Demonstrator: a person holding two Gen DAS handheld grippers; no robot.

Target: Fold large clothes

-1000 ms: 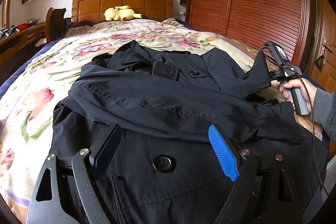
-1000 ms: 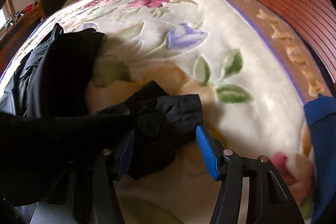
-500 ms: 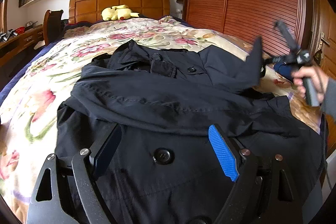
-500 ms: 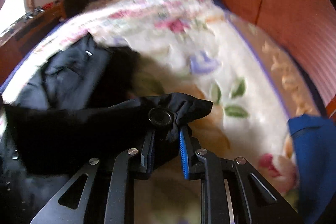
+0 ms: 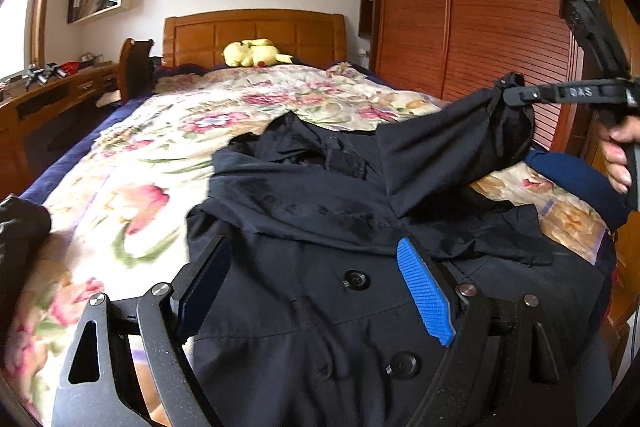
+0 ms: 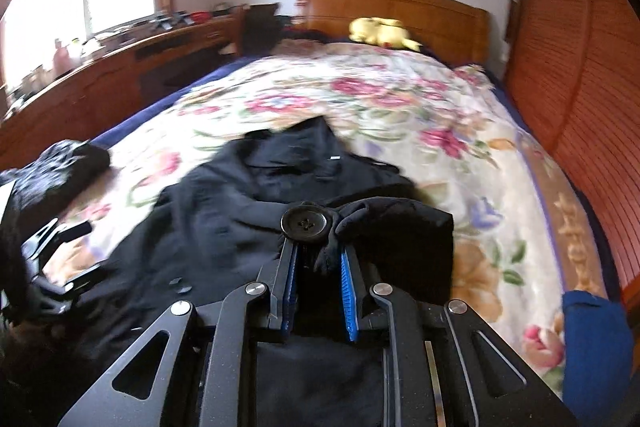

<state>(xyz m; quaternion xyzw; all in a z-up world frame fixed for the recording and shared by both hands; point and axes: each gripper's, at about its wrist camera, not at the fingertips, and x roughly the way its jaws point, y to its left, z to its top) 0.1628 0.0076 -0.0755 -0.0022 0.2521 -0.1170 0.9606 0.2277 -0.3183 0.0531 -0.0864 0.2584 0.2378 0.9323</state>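
A large black coat lies front-up on the bed, its buttons showing. My left gripper hangs open just above the coat's lower front, with nothing pressed between its pads. My right gripper is shut on the cuff of the right sleeve, with a big black button sitting just above the fingertips. In the left wrist view the right gripper holds that sleeve lifted off the bed at the right, and a hand grips its handle.
A floral bedspread covers the bed. A yellow plush toy lies by the wooden headboard. A slatted wardrobe lines the right side. A blue garment sits at the bed's right edge, a desk stands left.
My right gripper closed on the sleeve cuff and lifted it up off the bedspread, swinging it toward the coat. My left gripper rose a little and stayed open.
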